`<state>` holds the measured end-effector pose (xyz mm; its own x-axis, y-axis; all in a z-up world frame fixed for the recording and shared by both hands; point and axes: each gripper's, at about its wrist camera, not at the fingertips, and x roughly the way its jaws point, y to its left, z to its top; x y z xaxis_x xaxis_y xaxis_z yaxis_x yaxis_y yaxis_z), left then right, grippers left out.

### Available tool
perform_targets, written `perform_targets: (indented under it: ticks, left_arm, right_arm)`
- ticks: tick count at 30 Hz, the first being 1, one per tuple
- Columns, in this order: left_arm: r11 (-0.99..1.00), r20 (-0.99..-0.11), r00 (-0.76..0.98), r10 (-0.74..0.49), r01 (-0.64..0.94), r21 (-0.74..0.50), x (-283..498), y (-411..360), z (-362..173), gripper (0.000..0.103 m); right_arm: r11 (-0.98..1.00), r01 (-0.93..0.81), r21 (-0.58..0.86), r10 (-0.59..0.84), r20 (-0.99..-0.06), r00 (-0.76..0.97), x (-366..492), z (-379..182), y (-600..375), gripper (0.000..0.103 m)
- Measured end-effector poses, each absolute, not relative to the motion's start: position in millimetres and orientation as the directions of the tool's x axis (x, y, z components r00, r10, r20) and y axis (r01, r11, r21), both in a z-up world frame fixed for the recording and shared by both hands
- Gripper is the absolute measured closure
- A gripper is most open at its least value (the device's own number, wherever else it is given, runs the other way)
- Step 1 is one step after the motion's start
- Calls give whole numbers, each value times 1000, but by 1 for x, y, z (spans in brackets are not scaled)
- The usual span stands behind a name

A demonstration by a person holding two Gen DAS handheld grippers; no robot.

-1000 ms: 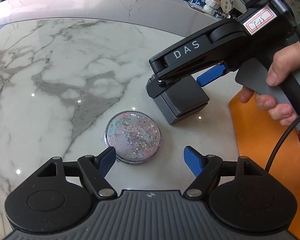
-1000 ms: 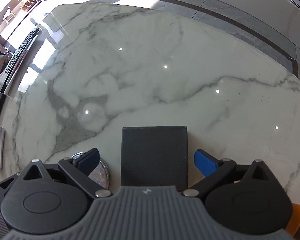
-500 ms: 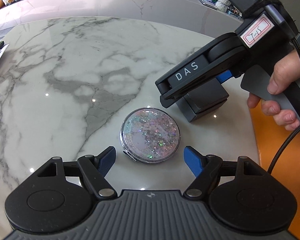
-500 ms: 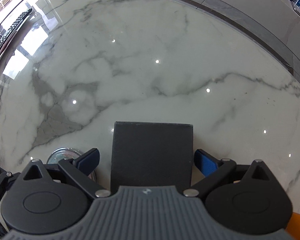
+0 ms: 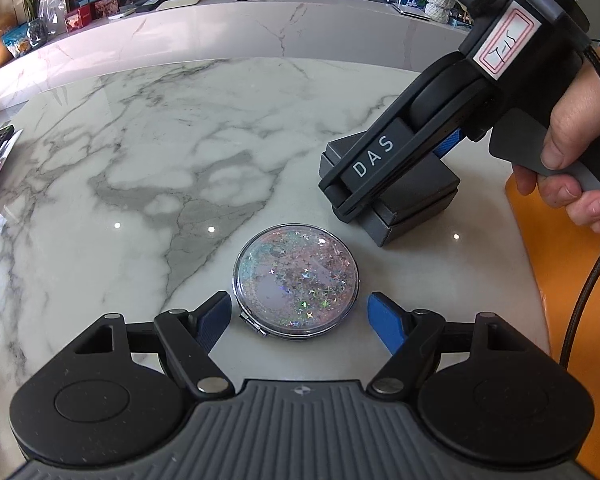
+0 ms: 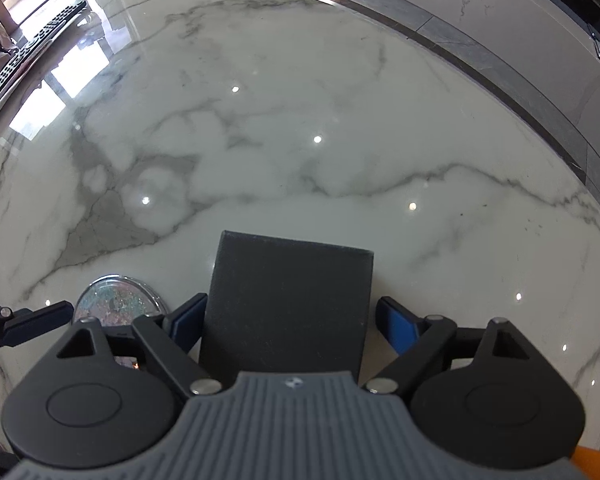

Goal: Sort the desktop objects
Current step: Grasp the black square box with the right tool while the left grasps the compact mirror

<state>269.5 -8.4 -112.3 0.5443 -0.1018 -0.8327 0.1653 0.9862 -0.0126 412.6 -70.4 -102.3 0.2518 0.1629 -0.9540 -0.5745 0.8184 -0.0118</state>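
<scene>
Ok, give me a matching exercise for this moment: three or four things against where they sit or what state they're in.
Things:
1. compact
2. box
3. remote
4. left gripper

Places or states:
A. at the table's far edge
B. between the right gripper's open fingers
C. open, fingers either side of the compact
D. flat on the marble, beside the box

Pairs: 1-D, 2-B, 3-A, 4-C

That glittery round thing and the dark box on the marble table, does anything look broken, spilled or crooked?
Nothing stands out. The glittery round case lies flat and closed between the left gripper's open fingers. The dark box sits squarely on the marble table, inside the open right gripper.
</scene>
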Motion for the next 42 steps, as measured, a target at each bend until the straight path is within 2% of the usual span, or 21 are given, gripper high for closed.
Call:
perform_targets:
  ticks: [4,10,12,15,26,28,42]
  left_arm:
    - [988,-822,565,-76,155,15,268,-15,-116,9]
    - [996,-796,604,-36,88,21,267,-20,-118,9]
    - [995,-795,606,-36,92,25,266,-20,-118,11]
    - [994,-793,608,-41,102,27,264,-20,-116,20]
    - [990,-766,639,-63,137,33,260,-19,-118,21]
    - [989,-764,642,-65,144,36,259,-18,-118,21]
    - [988,-765,641,-63,147,42,255,-9,-115,22]
  right_arm:
    - [811,-585,-12,175,-949,262,410,-102,-72,13]
    - [797,-604,-11,194,-942,273,411,-104,-72,13]
    - [799,-601,-12,196,-940,279,409,-105,-71,13]
    - [799,-601,-11,197,-939,280,409,-107,-70,13]
    - [800,-599,-10,202,-937,285,408,-106,-70,14]
    - [799,-601,-8,214,-931,297,406,-103,-70,23]
    - [831,-556,0,210,-926,313,397,-98,-77,24]
